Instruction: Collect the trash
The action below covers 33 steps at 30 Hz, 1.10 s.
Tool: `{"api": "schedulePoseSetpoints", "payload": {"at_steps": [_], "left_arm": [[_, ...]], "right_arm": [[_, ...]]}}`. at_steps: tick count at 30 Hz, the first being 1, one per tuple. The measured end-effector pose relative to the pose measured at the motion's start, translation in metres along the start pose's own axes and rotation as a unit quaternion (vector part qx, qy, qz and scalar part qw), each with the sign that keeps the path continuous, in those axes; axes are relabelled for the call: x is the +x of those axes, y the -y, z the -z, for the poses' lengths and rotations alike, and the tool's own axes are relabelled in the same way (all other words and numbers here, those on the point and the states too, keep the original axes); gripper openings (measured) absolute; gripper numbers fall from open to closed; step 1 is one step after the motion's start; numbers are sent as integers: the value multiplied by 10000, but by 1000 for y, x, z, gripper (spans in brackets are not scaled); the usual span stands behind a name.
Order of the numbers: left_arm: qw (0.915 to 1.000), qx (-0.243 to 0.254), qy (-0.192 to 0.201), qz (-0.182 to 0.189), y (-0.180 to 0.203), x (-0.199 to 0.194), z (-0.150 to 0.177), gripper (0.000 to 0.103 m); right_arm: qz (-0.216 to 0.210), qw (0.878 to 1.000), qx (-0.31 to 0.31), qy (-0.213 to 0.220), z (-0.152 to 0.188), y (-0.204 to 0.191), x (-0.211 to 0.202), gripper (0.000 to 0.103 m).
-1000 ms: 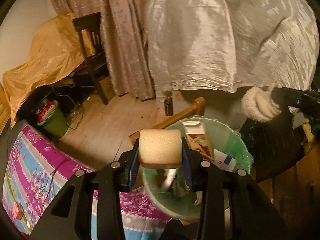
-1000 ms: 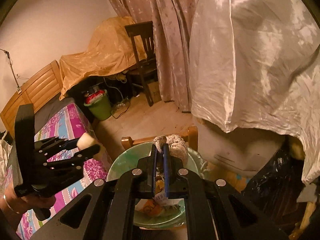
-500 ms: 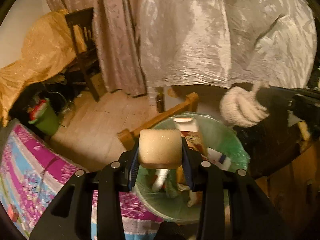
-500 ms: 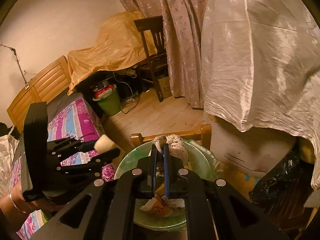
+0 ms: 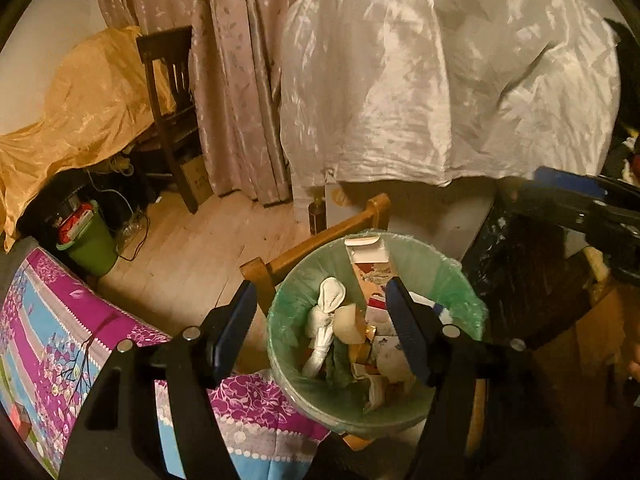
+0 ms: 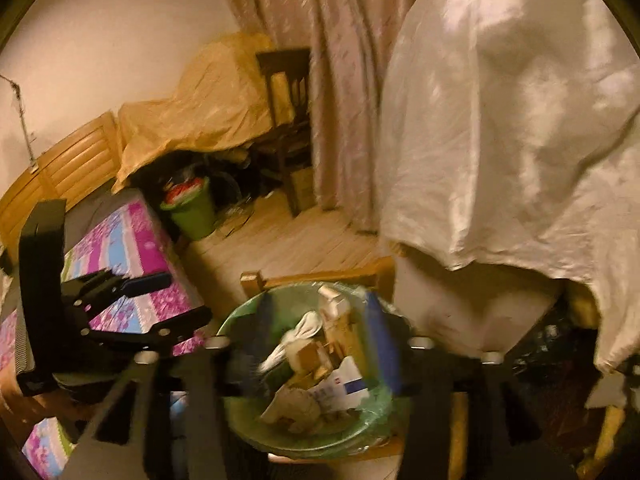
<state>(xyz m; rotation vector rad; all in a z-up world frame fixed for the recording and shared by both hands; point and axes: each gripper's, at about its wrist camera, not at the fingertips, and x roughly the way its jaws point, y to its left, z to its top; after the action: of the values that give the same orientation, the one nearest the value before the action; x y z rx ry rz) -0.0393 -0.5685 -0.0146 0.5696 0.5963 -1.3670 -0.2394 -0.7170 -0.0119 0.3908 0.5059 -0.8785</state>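
Over the green-lined bin, opened both left gripper and right gripper empty-jawed; light, squashy trash, probably best pinched mid-body.

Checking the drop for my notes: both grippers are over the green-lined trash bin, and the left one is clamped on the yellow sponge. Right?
Not quite. The left gripper holds nothing: its jaws are opening with only the green-lined trash bin below. The left wrist view shows it. Both grippers are over the bin.

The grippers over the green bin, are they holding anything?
No. The left gripper and right gripper hold nothing; both jaws are opening above the bin.
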Motion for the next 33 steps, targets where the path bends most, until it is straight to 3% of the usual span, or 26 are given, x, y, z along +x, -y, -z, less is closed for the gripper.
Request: {"api": "schedulePoseSetpoints", "payload": {"at_steps": [4,6,8,10,14,17,22,24,33], "left_arm": [[9996,20,263,77,4,-30,12,64],[9989,-23,438,168,6,-49,21,67],[9979,-84,608,206,9,-67,30,76],[9963,-148,790,311,11,-82,37,80],[9931,-86,1045,526,19,-108,54,89],[9917,31,1250,291,24,-125,72,96],[9887,38,1499,55,27,-147,93,97],[9868,66,1617,-6,31,-152,97,97],[9830,524,1739,249,61,-161,101,97]], "right_arm": [[464,9975,-198,502,12,-10,-45,84],[803,9925,-359,851,18,-17,-70,99],[1173,9844,-313,1276,22,-22,-92,99],[1103,9806,-205,1608,29,-32,-114,99],[1535,9742,-308,1623,51,-47,-134,99],[1479,9774,-723,1323,68,-59,-137,99],[1064,9813,-1089,1175,77,-61,-142,99],[1155,9782,-1282,1155,81,-54,-139,99],[1216,9811,-1015,1115,78,-14,-135,99]]}}
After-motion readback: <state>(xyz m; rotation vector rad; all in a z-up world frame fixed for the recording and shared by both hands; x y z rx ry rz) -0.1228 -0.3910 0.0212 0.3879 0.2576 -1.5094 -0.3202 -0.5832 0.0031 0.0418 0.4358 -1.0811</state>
